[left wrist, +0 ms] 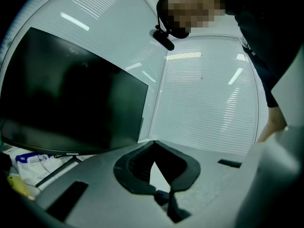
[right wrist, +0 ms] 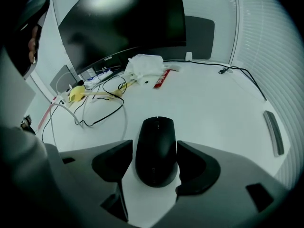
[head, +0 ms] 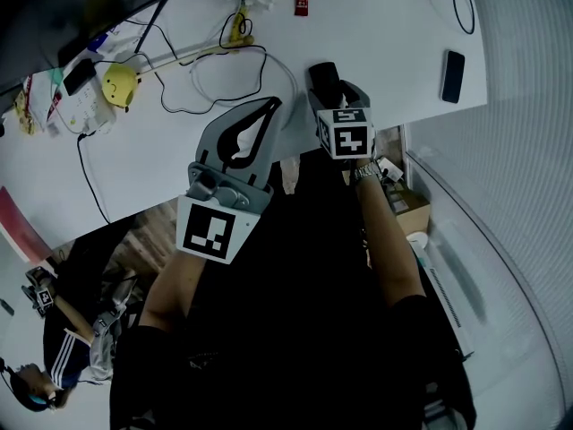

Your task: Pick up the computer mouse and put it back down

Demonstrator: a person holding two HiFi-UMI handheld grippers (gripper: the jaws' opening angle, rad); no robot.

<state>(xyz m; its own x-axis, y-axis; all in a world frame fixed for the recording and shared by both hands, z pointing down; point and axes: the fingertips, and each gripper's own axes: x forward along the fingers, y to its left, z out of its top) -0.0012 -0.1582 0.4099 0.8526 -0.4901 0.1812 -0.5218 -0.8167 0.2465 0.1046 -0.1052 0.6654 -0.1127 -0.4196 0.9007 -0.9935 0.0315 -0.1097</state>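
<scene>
The black computer mouse (right wrist: 156,141) is seen lying on the white table (right wrist: 213,99), near the edge closest to the person, and it is placed exactly between the two jaws of the right gripper (right wrist: 154,148). These jaws are spread wide on both sides of the mouse; a thin gap is visible at the left pad, so the mouse is not pinched. The right gripper is pointed steeply down to the table. The left gripper (head: 269,104) is held more to the left, above the table edge, and its jaws are pressed together at the tips with nothing between them. Behind the mouse, loose cables (right wrist: 102,110) and a dark monitor (right wrist: 123,18) are seen. A black phone (head: 453,76) is lying well apart, at the right side of the table
</scene>
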